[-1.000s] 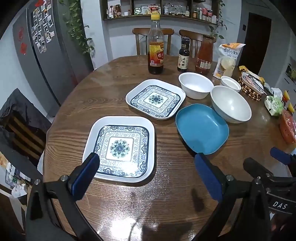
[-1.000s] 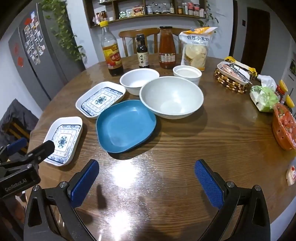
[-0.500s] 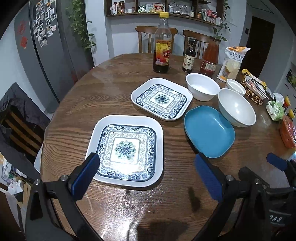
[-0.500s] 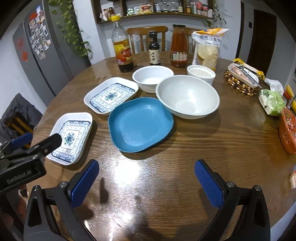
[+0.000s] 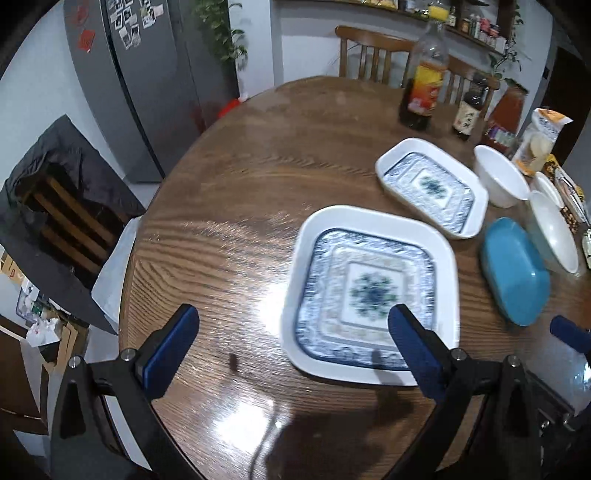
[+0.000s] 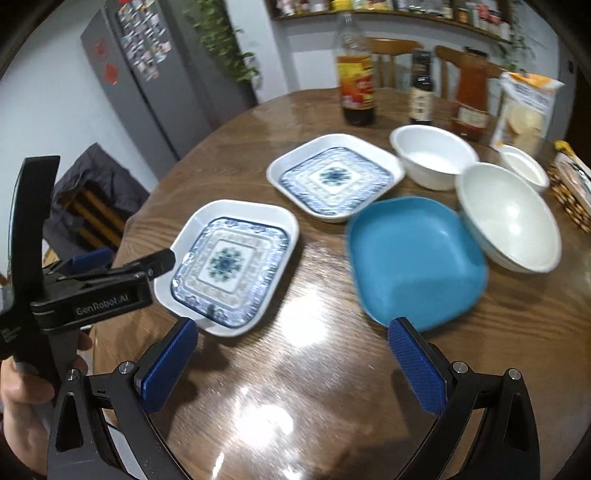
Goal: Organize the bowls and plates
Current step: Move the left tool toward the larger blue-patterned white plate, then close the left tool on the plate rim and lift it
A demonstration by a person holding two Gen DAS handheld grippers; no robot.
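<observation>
bottle labels: the tall bottle [image 5: 424, 79] and its neighbours at upper right of the left wrist view are smeared, print unreadable
near patterned plate [image 5: 369, 291]: pattern soft with blur, its lower right corner sits behind a gripper finger [image 5: 415, 349]
big white bowl [image 5: 554, 230]: squashed against the right edge, far side hidden
basket [image 6: 574, 192]: cut off by the right edge of the right wrist view, contents too fuzzy to call
shelf jars [image 6: 369, 4]: chopped by the top edge, tiny
hand [image 6: 22, 402]: lower left, mostly out of frame
</observation>
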